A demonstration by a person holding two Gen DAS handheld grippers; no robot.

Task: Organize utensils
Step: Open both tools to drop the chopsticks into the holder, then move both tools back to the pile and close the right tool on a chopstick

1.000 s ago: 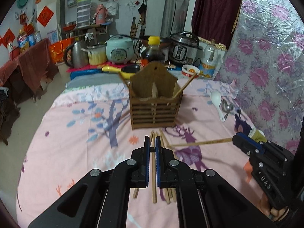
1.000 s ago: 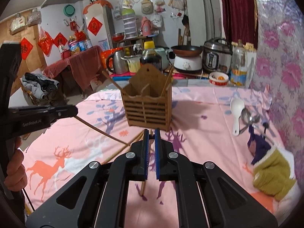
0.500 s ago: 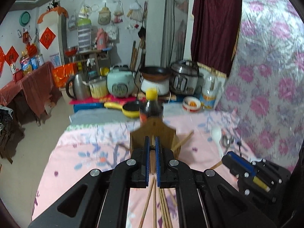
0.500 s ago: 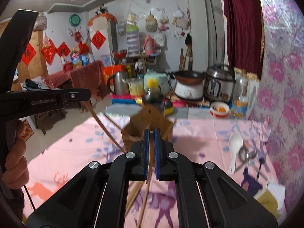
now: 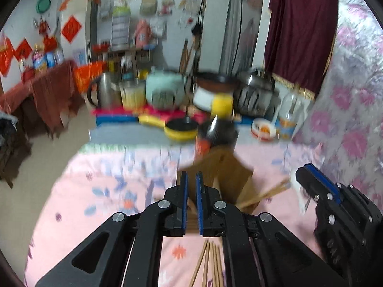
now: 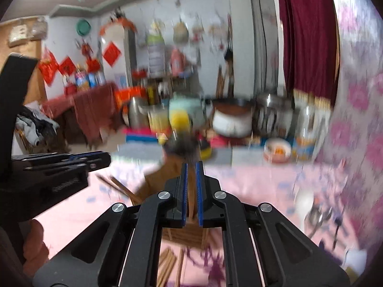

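Lower centre, left wrist view: left gripper (image 5: 190, 201) narrowly parted, apparently pinching a chopstick (image 5: 191, 206) before the wooden holder (image 5: 229, 179); loose chopsticks (image 5: 210, 263) below. Centre, right wrist view: right gripper (image 6: 190, 196) likewise around one stick (image 6: 190, 191); risk: blurred swing, stick missing slot, holder tipping.

A pink patterned tablecloth (image 5: 100, 191) covered the table. On it stood the wooden utensil holder (image 5: 229, 177), with loose chopsticks (image 5: 210, 260) lying before it. Off to the right lay what looked like a white spoon (image 6: 303, 203), blurred.
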